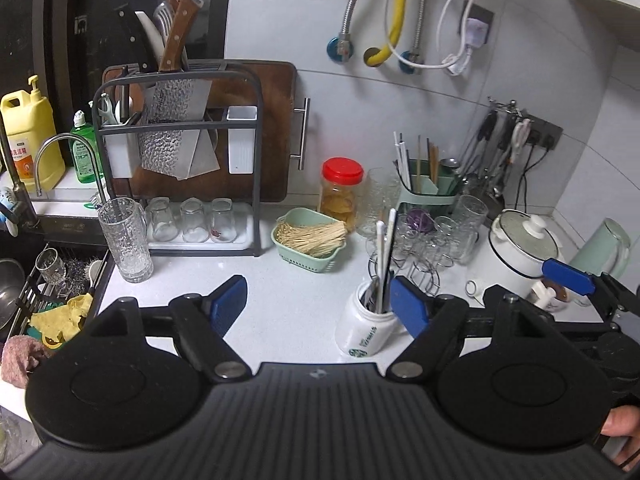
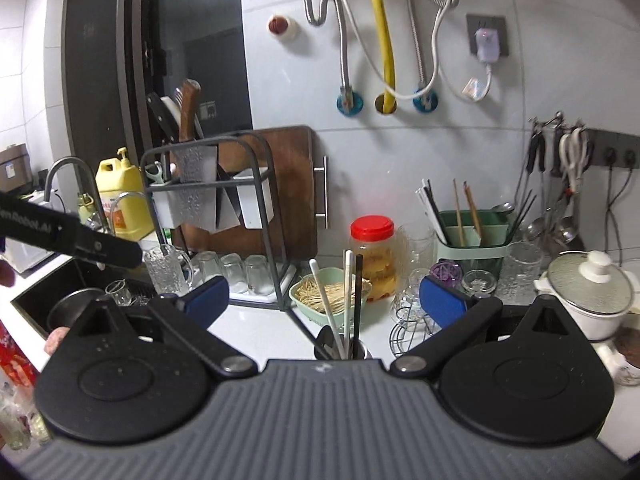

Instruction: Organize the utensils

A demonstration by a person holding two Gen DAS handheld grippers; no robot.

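Nearest the left wrist lens: left gripper [image 1: 320, 304], blue pads spread wide over bare white countertop [image 1: 288, 292], nothing between them, released. Just beside its right pad, touching or nearly so: white mug [image 1: 362, 330] with green logo, holding chopsticks [image 1: 385, 256] and dark-handled utensils, standing upright on the counter.

Left to right across that view: sink [image 1: 24, 280] with yellow cloth [image 1: 60, 316] and a small glass; yellow detergent jug [image 1: 28, 132]; tall textured glass [image 1: 125, 238] at the counter edge; dark wire knife rack [image 1: 180, 140] carrying a cleaver, with upturned glasses on its tray and a brown cutting board [image 1: 276, 128] behind; green basket [image 1: 310, 242] of pale sticks; red-lidded jar [image 1: 342, 192]; green utensil caddy [image 1: 428, 188] with more chopsticks; clustered glasses on a wire stand; white lidded pot [image 1: 520, 248]. Far right, one blue pad of the other tool over the pot.

Right wrist view: right gripper [image 2: 326, 302] likewise splayed open, empty, hovering above the same mug [image 2: 340, 350], whose chopsticks [image 2: 348, 292] rise between the pads without touching either. Green basket [image 2: 320, 296] behind.
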